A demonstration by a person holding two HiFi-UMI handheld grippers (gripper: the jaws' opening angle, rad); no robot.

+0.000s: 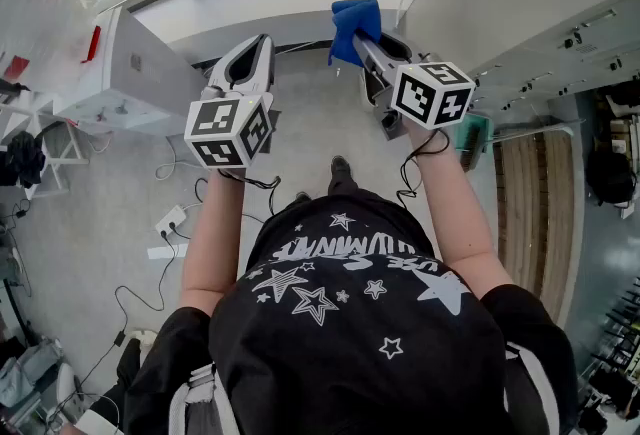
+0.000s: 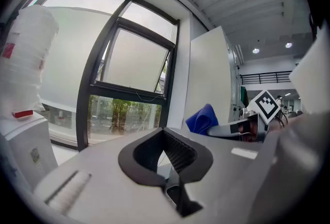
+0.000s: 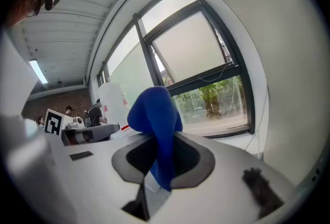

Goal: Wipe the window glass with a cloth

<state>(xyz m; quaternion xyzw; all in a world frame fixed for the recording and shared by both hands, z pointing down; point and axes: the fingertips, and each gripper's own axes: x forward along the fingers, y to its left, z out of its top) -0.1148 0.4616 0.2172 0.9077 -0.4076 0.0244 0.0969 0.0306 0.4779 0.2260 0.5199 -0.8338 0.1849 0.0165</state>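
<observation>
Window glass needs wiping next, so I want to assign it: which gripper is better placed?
Right. The right gripper is shut on the blue cloth and faces the window glass; the left gripper is shut with nothing between its jaws.

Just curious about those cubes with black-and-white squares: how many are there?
2. One cube sits on the left gripper; the other on the right gripper, which holds the blue cloth.

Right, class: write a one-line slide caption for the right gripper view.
Right gripper clamps a crumpled blue cloth, facing the dark-framed window glass.
</observation>
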